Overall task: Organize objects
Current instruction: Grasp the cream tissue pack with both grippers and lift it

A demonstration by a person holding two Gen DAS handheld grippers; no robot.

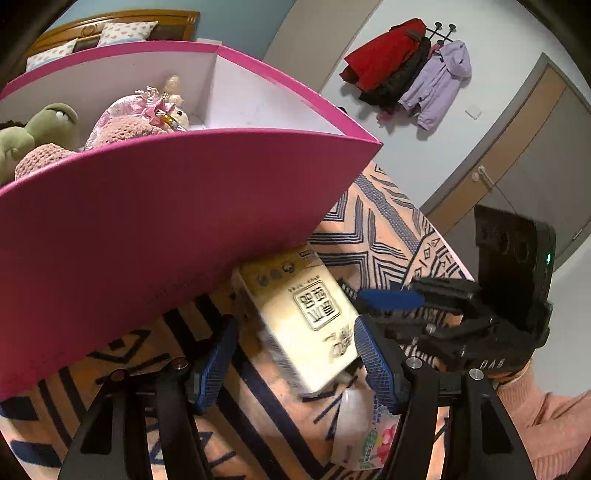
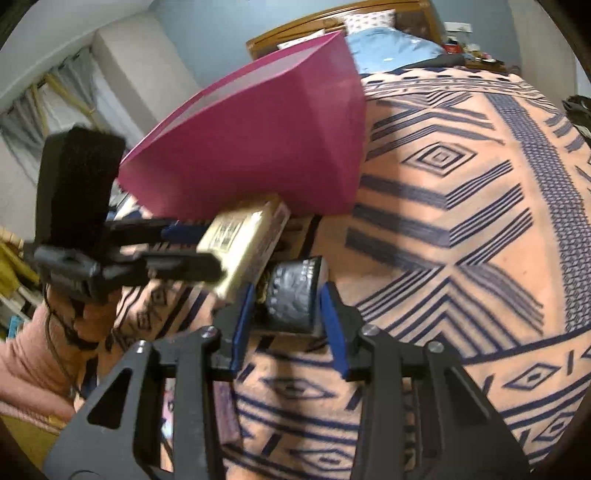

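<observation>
A cream and gold box point(image 1: 308, 317) lies on the patterned bedspread against the pink storage box point(image 1: 155, 221). My left gripper point(image 1: 295, 360) is open with its blue pads either side of the cream box's near end, not clamped. In the right wrist view the cream box point(image 2: 243, 243) looks lifted at one end beside the left gripper's fingers point(image 2: 184, 264). My right gripper point(image 2: 286, 328) has its blue pads close on both sides of a dark embossed pouch point(image 2: 291, 299). The pink box point(image 2: 251, 147) holds plush toys point(image 1: 44, 129).
A white packet with a flower print point(image 1: 360, 432) lies under the left gripper. The orange and navy bedspread point(image 2: 461, 240) stretches to the right. A wooden headboard and pillows point(image 2: 369, 22) are behind the pink box. Coats point(image 1: 406, 70) hang on the wall.
</observation>
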